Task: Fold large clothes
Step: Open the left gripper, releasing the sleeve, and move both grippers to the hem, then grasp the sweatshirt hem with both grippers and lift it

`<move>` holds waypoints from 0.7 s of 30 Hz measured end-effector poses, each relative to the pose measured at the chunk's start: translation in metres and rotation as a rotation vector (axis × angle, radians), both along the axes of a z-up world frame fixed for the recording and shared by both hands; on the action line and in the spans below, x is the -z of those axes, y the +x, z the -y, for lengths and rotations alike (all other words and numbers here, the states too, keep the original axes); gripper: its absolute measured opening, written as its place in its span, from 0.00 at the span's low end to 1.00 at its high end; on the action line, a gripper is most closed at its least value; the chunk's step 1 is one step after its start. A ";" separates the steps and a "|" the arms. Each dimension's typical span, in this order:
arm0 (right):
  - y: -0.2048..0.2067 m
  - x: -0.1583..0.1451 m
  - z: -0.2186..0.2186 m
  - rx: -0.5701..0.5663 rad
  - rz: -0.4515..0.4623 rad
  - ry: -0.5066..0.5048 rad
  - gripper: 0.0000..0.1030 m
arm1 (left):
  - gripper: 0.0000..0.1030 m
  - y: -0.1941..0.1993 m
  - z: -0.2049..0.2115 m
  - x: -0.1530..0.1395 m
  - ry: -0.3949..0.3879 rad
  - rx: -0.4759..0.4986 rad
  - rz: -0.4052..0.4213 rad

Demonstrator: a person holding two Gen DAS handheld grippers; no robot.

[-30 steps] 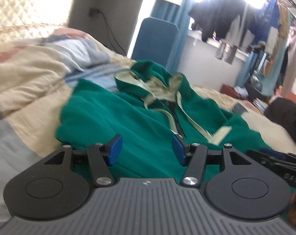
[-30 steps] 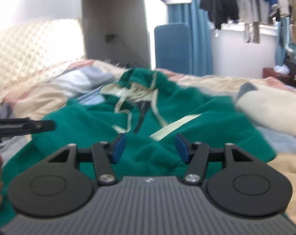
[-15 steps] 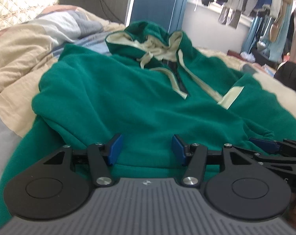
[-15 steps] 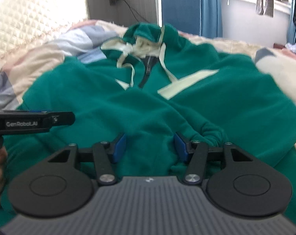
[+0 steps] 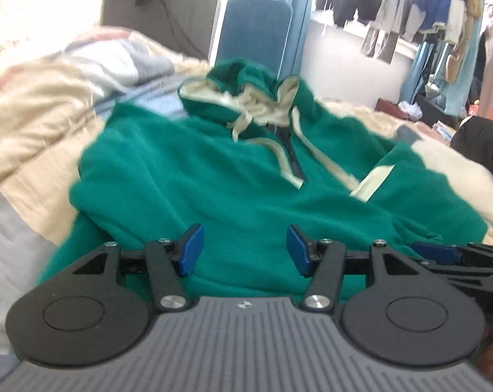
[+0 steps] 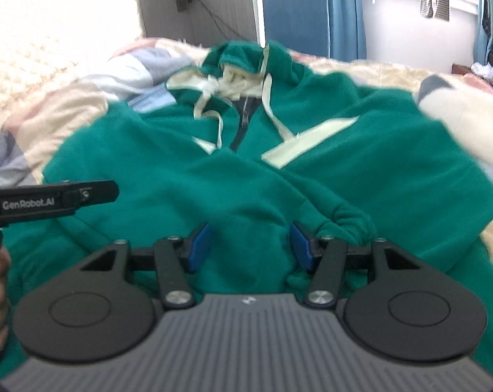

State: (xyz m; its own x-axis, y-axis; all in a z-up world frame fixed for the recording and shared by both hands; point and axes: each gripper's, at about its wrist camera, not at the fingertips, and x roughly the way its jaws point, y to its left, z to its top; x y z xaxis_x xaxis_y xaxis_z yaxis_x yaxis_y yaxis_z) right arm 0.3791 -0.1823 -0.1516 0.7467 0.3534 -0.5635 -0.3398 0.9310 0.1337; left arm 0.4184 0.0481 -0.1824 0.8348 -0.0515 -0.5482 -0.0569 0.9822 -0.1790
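Observation:
A green hoodie with cream hood lining and drawstrings lies front up on the bed, hood at the far end; it also shows in the right wrist view. Both sleeves are folded across the chest, cream cuffs near the zip. My left gripper is open and empty over the lower hem. My right gripper is open, its jaws either side of a bunched fold of green fabric without closing on it. The right gripper's fingers show at the right edge of the left view.
A patchwork quilt covers the bed to the left and right of the hoodie. A blue chair back stands behind the bed. Clothes hang on a rail by the window at the far right.
Both grippers came down close to the hoodie's hem half a second ago and have since lifted and tilted slightly up. The jaws stayed open. The hoodie has not moved.

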 end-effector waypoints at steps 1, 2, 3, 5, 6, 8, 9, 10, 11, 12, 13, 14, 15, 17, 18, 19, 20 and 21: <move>-0.002 -0.006 0.002 0.006 0.013 0.005 0.55 | 0.60 -0.005 0.000 -0.007 -0.004 -0.004 0.021; -0.004 -0.012 0.004 0.014 0.025 0.011 0.55 | 0.60 -0.008 0.000 -0.014 -0.015 -0.008 0.032; -0.005 -0.018 0.006 0.019 0.035 0.022 0.55 | 0.60 -0.011 -0.001 -0.021 -0.032 -0.014 0.040; -0.005 -0.031 0.010 0.029 0.053 0.058 0.55 | 0.60 -0.015 -0.003 -0.034 -0.057 -0.016 0.062; -0.004 -0.038 0.013 0.033 0.058 0.077 0.55 | 0.60 -0.017 -0.003 -0.041 -0.061 -0.022 0.079; 0.000 -0.051 0.017 0.043 0.069 0.111 0.55 | 0.61 -0.017 -0.003 -0.053 -0.062 -0.031 0.101; 0.003 -0.057 0.020 0.052 0.070 0.129 0.55 | 0.61 -0.014 -0.003 -0.058 -0.062 -0.031 0.105; 0.008 -0.063 0.024 0.062 0.062 0.152 0.55 | 0.61 -0.010 -0.003 -0.062 -0.064 -0.035 0.106; 0.013 -0.068 0.027 0.068 0.051 0.171 0.55 | 0.61 -0.004 -0.004 -0.065 -0.072 -0.046 0.099; 0.021 -0.072 0.030 0.077 0.037 0.188 0.55 | 0.61 0.001 -0.005 -0.067 -0.096 -0.058 0.090; 0.030 -0.075 0.032 0.087 0.029 0.201 0.55 | 0.62 0.009 -0.007 -0.068 -0.132 -0.064 0.079; 0.039 -0.078 0.035 0.094 0.024 0.209 0.55 | 0.62 0.018 -0.009 -0.068 -0.158 -0.060 0.064; 0.048 -0.080 0.036 0.095 0.022 0.209 0.55 | 0.62 0.029 -0.009 -0.067 -0.171 -0.061 0.050; 0.068 -0.083 0.037 0.101 0.024 0.196 0.55 | 0.62 0.051 -0.011 -0.066 -0.176 -0.083 0.028; 0.080 -0.083 0.039 0.107 0.021 0.190 0.55 | 0.62 0.064 -0.013 -0.066 -0.187 -0.093 0.018; 0.092 -0.083 0.039 0.116 0.016 0.190 0.55 | 0.62 0.077 -0.016 -0.066 -0.204 -0.108 0.015; 0.105 -0.082 0.040 0.126 0.008 0.193 0.56 | 0.62 0.092 -0.020 -0.068 -0.220 -0.136 0.019; 0.121 -0.081 0.041 0.134 0.002 0.201 0.56 | 0.63 0.106 -0.024 -0.068 -0.230 -0.171 0.025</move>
